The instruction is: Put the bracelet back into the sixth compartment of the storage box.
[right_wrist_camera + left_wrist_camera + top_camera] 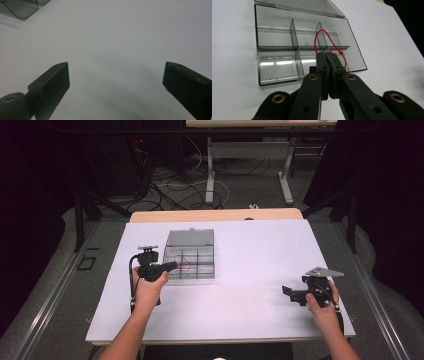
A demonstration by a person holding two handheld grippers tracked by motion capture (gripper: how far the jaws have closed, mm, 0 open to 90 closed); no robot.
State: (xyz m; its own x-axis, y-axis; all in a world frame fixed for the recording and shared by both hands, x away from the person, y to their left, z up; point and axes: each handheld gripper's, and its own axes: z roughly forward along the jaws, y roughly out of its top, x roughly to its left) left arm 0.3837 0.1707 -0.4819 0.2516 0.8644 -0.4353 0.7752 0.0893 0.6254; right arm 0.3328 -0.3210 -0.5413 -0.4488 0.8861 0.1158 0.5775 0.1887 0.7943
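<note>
A clear plastic compartment box (190, 278) lies on the white table with its lid (190, 238) folded back flat behind it. My left gripper (175, 265) reaches in over the box's front left side. Its jaws (326, 53) are shut on a thin red string (322, 32). The string's loop stands up over the dividers of the right-hand compartments (337, 41), and a knotted end (341, 53) hangs beside the tips. My right gripper (286, 291) hovers low at the table's right side, open, with only bare white surface between its jaws (116, 72).
The white table sheet (250, 250) stretches between the two hands. A corner of the box (20, 10) shows at the upper left of the right gripper view. Beyond the table are a wooden edge (215, 215), desk legs and floor cables (185, 185).
</note>
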